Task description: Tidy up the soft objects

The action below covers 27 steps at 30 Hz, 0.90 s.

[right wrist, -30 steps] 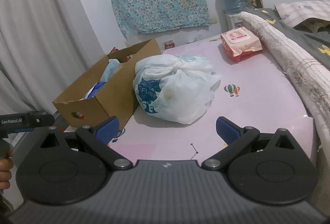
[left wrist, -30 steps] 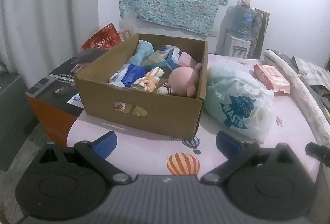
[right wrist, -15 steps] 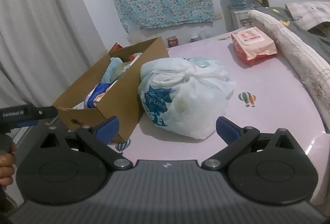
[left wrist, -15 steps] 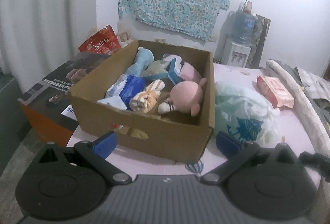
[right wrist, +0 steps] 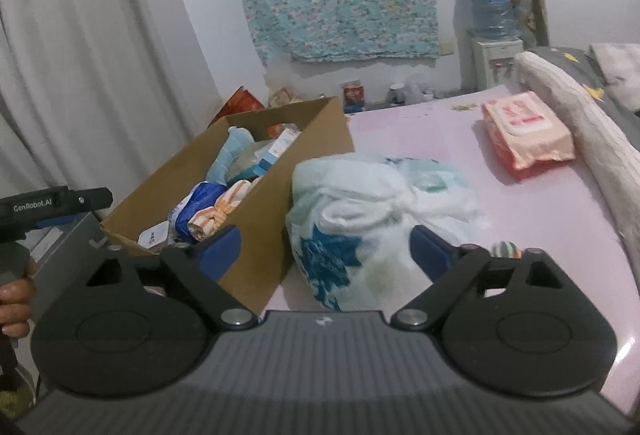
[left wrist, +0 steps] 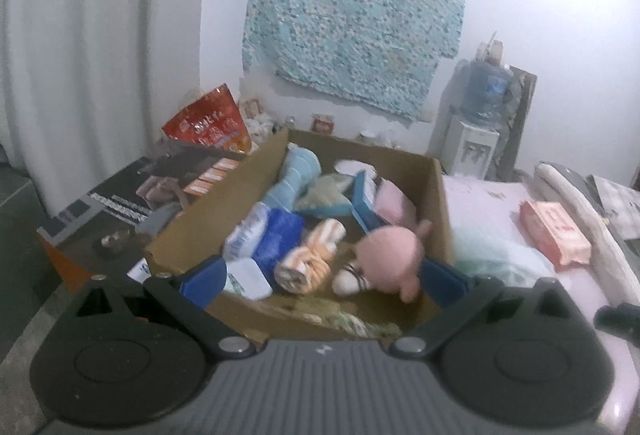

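I'm on the approach step — both tongs nearing the goods. Left gripper (left wrist: 320,277) is wide, empty, aimed into the cardboard box (left wrist: 436,203) at the pink plush (left wrist: 390,255). Right gripper (right wrist: 326,249) has just been narrowing w/ the plastic bag (right wrist: 360,219) between its blue pads, not pressed yet. Next, I reckon: close on the bag.
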Tool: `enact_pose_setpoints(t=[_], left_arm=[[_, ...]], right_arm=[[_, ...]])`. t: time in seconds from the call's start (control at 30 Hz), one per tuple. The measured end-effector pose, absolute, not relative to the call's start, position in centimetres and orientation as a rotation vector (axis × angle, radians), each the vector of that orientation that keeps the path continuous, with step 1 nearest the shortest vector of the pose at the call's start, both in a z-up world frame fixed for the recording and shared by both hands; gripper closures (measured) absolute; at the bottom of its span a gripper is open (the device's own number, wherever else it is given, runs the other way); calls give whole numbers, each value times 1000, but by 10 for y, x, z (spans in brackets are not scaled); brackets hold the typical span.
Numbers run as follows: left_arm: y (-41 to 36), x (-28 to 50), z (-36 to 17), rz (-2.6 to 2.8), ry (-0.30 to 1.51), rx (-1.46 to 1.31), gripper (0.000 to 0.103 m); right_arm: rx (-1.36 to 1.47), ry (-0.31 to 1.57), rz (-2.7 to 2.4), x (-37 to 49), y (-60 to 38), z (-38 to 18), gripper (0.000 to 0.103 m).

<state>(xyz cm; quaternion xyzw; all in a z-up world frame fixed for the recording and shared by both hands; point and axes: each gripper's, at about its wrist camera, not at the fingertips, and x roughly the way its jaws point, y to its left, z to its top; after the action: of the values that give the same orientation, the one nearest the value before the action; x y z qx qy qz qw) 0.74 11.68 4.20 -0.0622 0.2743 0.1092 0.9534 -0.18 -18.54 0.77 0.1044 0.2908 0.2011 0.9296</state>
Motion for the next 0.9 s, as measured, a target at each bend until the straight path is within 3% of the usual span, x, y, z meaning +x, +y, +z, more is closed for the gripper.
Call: enact_pose_setpoints(t=[0.23,0.37,0.5,0.53,0.6,0.67,0.9], left_arm=[[142,38,41,257,575,-108,5],[152,65,34,253,599,-104,20],[165,93,21,260,667,-125,46],[170,100,17,261,690,-142,48],[180,113,7,257,730,-173,65],[189,124,-2,276,772,-202,73],[209,146,-23,311,844,-216,84]], right_arm=[[203,604,550,46,-154,27,36],[171,635,654,91,-124,43,50],[140,715,735,146,-86,50,56],[137,738,754,160,-76,50,57],[127,811,788,189,-50,47,59],[124,893,827,216,-21,39,62],[82,1112,864,285,78,0,70]])
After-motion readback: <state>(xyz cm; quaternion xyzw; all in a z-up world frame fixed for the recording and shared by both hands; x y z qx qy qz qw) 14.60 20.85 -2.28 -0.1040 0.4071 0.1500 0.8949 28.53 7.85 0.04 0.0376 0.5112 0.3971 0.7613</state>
